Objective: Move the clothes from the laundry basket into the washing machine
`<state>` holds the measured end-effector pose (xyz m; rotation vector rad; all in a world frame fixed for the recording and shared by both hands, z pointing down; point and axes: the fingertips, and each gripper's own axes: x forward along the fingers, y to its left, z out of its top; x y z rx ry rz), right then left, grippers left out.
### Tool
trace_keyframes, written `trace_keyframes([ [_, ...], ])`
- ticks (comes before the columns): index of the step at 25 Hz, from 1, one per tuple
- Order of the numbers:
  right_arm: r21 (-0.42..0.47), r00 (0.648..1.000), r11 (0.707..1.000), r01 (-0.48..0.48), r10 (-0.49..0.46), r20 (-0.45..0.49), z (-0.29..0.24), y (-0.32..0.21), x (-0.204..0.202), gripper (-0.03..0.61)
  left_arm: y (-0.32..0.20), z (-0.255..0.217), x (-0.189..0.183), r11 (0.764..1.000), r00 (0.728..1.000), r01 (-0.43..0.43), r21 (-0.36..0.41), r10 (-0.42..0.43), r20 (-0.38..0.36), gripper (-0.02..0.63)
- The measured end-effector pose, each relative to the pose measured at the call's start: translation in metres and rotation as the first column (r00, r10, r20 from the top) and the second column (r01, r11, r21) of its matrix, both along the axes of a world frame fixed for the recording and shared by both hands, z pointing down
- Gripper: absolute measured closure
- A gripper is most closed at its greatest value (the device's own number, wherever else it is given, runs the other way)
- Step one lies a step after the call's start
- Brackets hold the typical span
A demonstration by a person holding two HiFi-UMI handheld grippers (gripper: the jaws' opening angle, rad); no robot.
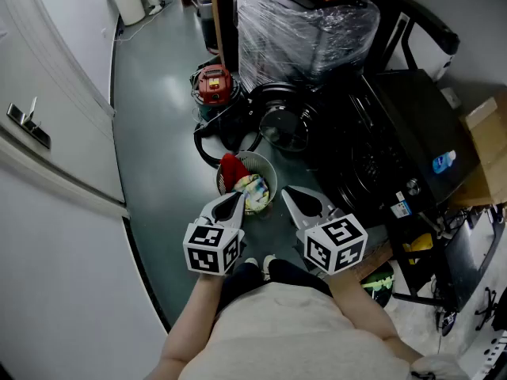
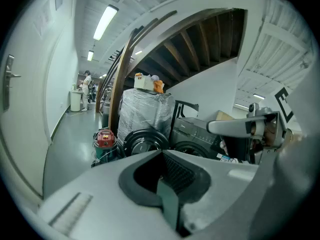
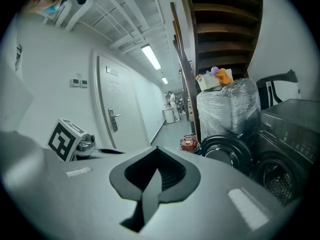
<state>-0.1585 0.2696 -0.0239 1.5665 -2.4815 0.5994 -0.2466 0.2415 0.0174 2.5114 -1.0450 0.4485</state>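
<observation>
Clothes point(image 1: 247, 187) sit in laundry basket point(image 1: 270, 170); washing machine point(image 1: 380, 145) apparently unloaded. Left gripper point(image 1: 232, 204), right gripper point(image 1: 296, 202): fingers pressed together, empty.

The left claw point(image 1: 235, 199) and right claw point(image 1: 290, 192) are pale grey shells tapering to points, lined with dark ribbed pads point(image 2: 179, 173). At 6 o'clock of each sits a white cube point(image 1: 212, 249) printed with black square markers. The person wears a beige top point(image 1: 293, 331), dark trousers point(image 1: 238, 279) and light shoes point(image 1: 252, 264)
</observation>
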Motion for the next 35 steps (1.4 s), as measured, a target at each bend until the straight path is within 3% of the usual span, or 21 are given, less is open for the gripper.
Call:
trace_keyframes([
  [9,-0.008,1.0,1.0,0.006,-0.006,0.0,0.003,0.004,0.005,0.557,0.006,0.004,0.009,1.0,1.0,-0.004,-0.012,0.004,0.002,0.612],
  [15,0.033,1.0,0.999,0.004,-0.003,-0.001,0.001,0.003,0.015,0.555,0.003,0.001,0.01,1.0,0.999,0.029,-0.008,-0.03,-0.025,0.612],
  [23,0.004,0.999,1.0,0.021,-0.021,0.024,0.014,0.006,0.024,0.555,0.005,0.012,0.015,0.998,0.998,0.057,-0.033,-0.057,-0.022,0.612],
  [29,-0.012,0.999,0.999,0.03,-0.029,0.02,0.021,-0.016,0.023,0.554,-0.015,0.02,0.018,0.997,0.998,0.05,-0.053,-0.051,-0.021,0.612],
  [35,-0.026,0.999,0.999,0.045,-0.045,0.016,0.031,-0.07,0.016,0.554,-0.065,0.031,0.011,0.995,0.998,0.052,-0.083,-0.054,-0.029,0.612],
])
